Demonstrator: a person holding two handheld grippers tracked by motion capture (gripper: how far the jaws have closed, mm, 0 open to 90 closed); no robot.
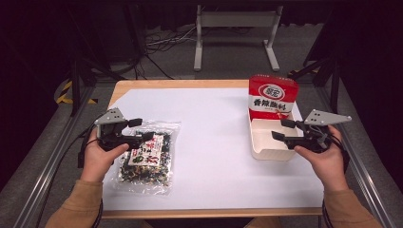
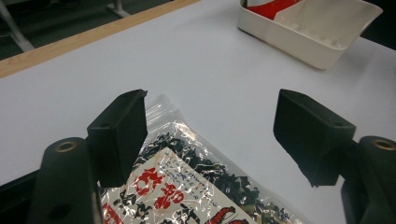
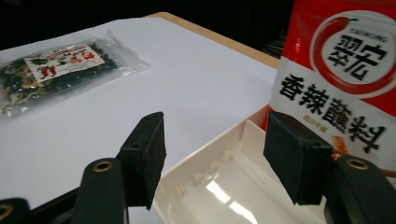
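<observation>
Packet of dried greens (image 1: pixel 147 159): lay flat and label up near the left edge of the desk (image 1: pixel 214 142), toward the near-left corner. Left gripper (image 1: pixel 141 129): hung over the packet's far end with jaws spread wide, one pad above the clear plastic corner and the other above bare desk; pressed on nothing and held nothing. Right gripper (image 1: pixel 281 129): hung at the near end of the white tray (image 1: pixel 271 154) by the right edge of the desk, jaws likewise wide apart and empty. Red sachet (image 1: pixel 273 97): stood upright at the tray's far end, leaning on its far wall. Step in hand, as judged: sachet already placed and let go, packet about to be picked up, presumably for the same tray. Next move, as judged: called for lowering the left jaws astride the packet's thin far edge and closing on the film without sliding it, then carrying it across to the free near half of the tray. Counted: one packet, one sachet, one tray, two grippers.
</observation>
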